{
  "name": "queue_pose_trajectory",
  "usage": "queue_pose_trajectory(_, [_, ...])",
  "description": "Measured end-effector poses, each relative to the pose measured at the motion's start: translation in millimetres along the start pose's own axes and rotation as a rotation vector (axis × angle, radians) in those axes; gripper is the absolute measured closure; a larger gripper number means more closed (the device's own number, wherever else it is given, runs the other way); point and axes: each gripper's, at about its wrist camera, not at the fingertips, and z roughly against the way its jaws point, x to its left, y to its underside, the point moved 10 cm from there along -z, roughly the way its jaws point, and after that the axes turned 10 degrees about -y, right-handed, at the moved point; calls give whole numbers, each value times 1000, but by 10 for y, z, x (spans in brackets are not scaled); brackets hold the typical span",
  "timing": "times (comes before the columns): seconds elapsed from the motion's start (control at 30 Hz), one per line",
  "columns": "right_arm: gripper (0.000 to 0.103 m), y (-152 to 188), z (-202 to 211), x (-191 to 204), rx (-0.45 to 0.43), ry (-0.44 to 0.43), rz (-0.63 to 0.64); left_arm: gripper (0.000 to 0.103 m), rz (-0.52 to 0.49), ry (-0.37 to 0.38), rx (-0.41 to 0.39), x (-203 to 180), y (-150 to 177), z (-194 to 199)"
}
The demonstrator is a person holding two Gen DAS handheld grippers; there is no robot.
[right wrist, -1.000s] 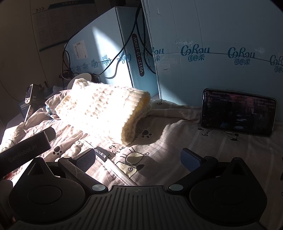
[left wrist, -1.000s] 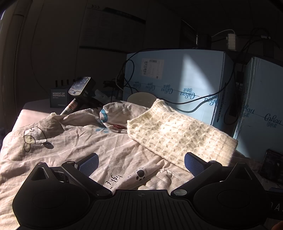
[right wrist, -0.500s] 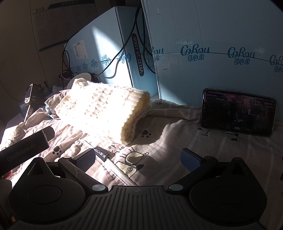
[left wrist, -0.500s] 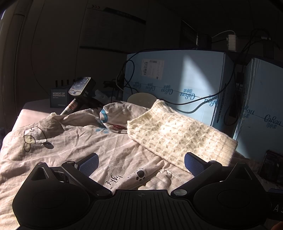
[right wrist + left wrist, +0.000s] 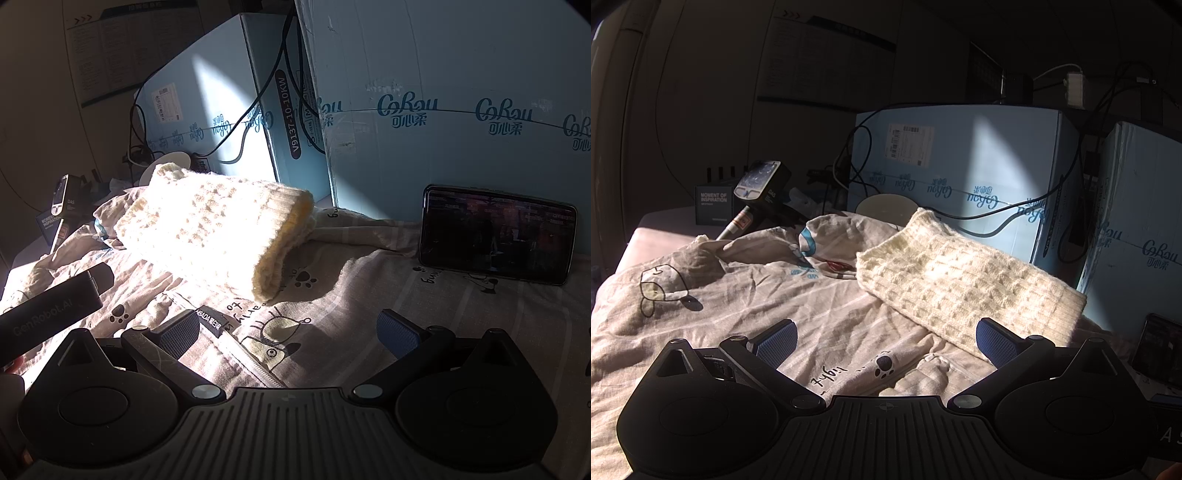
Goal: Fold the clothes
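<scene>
I see the cream knit sweater [image 5: 964, 291] lying folded on the rumpled printed cloth [image 5: 738, 295], ahead of both grippers. My left gripper [image 5: 884, 339] and right gripper [image 5: 286, 334] hover with jaws apart, empty. A phone [image 5: 496, 234] leans against blue boxes [image 5: 443, 92].

Two pale blue Cobau cartons [image 5: 443, 92] stand side by side at the back, black cables [image 5: 280, 74] draped down between them. A phone [image 5: 496, 240] leans on its long edge against the nearer carton, screen dim. Off to the left, a small dark box reading MOMENT OF INSPIRATION [image 5: 714, 205] stands upright. Behind it all, a wall chart [image 5: 827, 66] hangs in shadow.
</scene>
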Motion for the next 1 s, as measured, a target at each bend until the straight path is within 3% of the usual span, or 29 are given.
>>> queue_pose_trajectory(0.23, [0,-17,24,16,-10,-2,2,0,5,1,-6,-2,-8,5])
queue_pose_trajectory(0.57, [0,-191,210,76,-94,31,5,0,38,-9,-60,63,-92,77])
queue_pose_trajectory(0.73, [0,-222,260,112,-124,45,-5,0,68,8,-126,103,-148,155])
queue_pose_trajectory(0.9, [0,-240,319,166,-167,65,8,0,148,82,-169,146,-179,209])
queue_pose_trajectory(1.0, [0,-225,332,202,-188,72,13,0,171,70,-179,165,-190,226])
